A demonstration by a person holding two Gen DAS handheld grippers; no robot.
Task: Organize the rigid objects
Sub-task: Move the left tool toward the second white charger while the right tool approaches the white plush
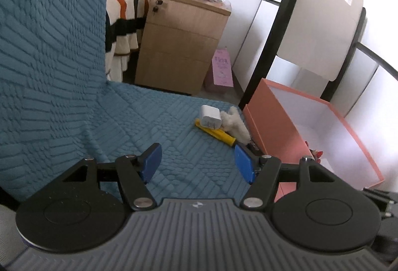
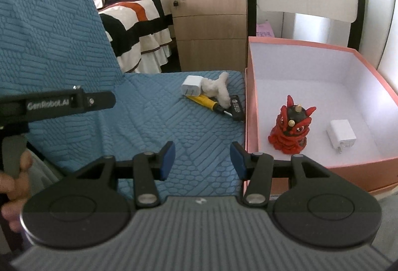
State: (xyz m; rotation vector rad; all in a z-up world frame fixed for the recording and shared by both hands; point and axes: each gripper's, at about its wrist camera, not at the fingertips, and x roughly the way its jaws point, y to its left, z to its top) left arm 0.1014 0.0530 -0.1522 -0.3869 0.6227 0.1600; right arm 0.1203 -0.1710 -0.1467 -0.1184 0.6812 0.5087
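Only the right wrist view shows the pink box's (image 2: pixel 323 47) inside: one red figurine (image 2: pixel 289 129), one white charger (image 2: pixel 342 135). A second charger (image 2: pixel 191 89), one yellow screwdriver (image 2: pixel 204 100) and one fluffy toy (image 2: pixel 217 89) lie at the blue cushion's (image 2: pixel 161 121) far edge. Left gripper (image 1: pixel 197 164) and right gripper (image 2: pixel 202 162) are spread, holding nothing.

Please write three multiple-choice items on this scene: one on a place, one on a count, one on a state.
1. Where is the red figurine?
A. on the blue cover
B. inside the pink box
C. on the bedside cabinet

2. How many white chargers show in the right wrist view?
A. one
B. two
C. four

3. What is between the right gripper jaws?
A. nothing
B. the screwdriver
C. the plush toy

Key: B, it stands upright on the box floor; B, one charger in the box, another outside; A, both jaws stand apart over bare cover.
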